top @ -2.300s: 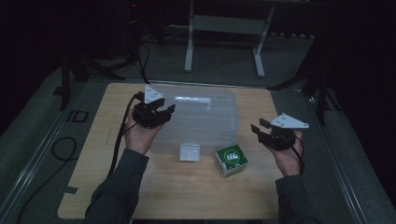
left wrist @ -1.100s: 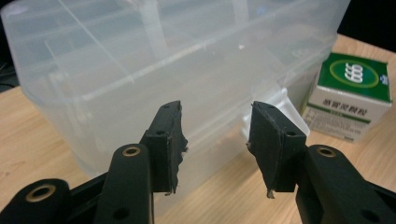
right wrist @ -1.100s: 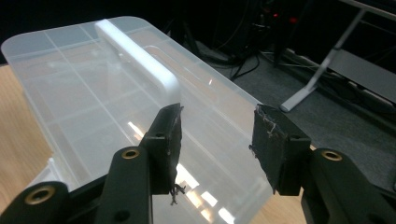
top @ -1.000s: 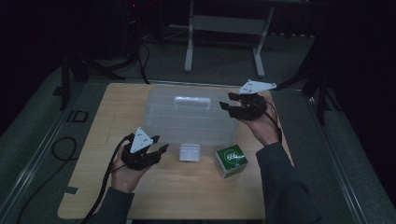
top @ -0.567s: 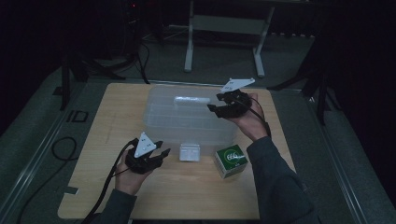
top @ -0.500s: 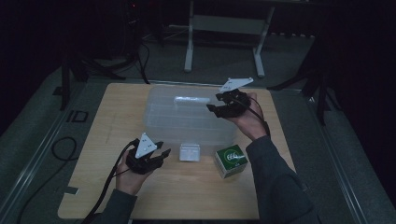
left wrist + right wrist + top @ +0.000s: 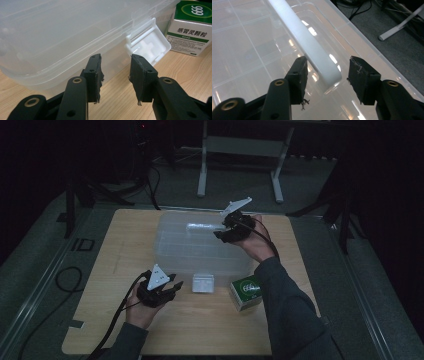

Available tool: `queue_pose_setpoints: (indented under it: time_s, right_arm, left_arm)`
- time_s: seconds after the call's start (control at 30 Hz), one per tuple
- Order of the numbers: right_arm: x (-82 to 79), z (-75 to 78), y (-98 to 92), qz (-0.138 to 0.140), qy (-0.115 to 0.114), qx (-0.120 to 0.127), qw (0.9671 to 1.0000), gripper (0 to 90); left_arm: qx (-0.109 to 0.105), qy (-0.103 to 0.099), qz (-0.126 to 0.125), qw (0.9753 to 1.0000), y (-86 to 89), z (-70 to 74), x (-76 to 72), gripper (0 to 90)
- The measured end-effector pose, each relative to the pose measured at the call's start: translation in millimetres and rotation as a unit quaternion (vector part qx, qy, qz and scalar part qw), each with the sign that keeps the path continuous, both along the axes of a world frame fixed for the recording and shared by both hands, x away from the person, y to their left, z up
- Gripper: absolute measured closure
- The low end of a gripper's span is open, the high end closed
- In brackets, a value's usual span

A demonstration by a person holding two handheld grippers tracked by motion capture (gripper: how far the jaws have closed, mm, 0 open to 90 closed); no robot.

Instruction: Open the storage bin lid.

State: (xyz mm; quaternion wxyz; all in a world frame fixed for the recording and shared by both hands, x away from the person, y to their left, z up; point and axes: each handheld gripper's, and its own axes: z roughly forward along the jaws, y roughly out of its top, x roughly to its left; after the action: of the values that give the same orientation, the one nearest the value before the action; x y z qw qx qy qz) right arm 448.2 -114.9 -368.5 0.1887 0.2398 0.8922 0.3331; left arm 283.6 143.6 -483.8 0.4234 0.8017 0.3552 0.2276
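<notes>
Right gripper view: claw apart, white handle between jaws, untouched.

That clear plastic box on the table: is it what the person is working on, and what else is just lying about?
In use:
clear plastic box
its white handle, between the open right gripper jaws
its white latch, ahead of the open left gripper

Lying about:
green medicine box
table itself

Your right gripper rises from the bottom of the frame with its jaws spread, straddling the near end of the white handle that runs from the upper left across the clear box lid, grey floor filling the upper right.
</notes>
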Motion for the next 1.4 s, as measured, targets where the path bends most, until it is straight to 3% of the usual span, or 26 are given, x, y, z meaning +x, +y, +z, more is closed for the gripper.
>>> queue_pose_setpoints:
  time_s: [0.33,0.5,0.97,1.4]
  right_arm:
    - [6.0,-4.2,4.6,0.0,0.008,0.002,1.0,58.5]
    - [6.1,-4.5,6.7,0.01,0.014,0.007,0.9998,67.0]
    - [3.1,-3.5,8.4,0.027,-0.022,-0.023,0.9991,70.7]
    - [8.1,1.6,8.1,0.031,-0.031,-0.025,0.9987,71.1]
  left_arm:
    - [0.001,0.002,0.001,1.0,1.1,-1.2,0.0,61.2]
    - [0.002,0.003,0.0,1.0,1.3,-1.3,0.0,61.2]
    - [0.003,0.008,0.004,1.0,3.8,-3.5,1.1,61.2]
    - [-0.004,0.005,0.017,0.9998,12.0,-3.8,4.1,63.8]
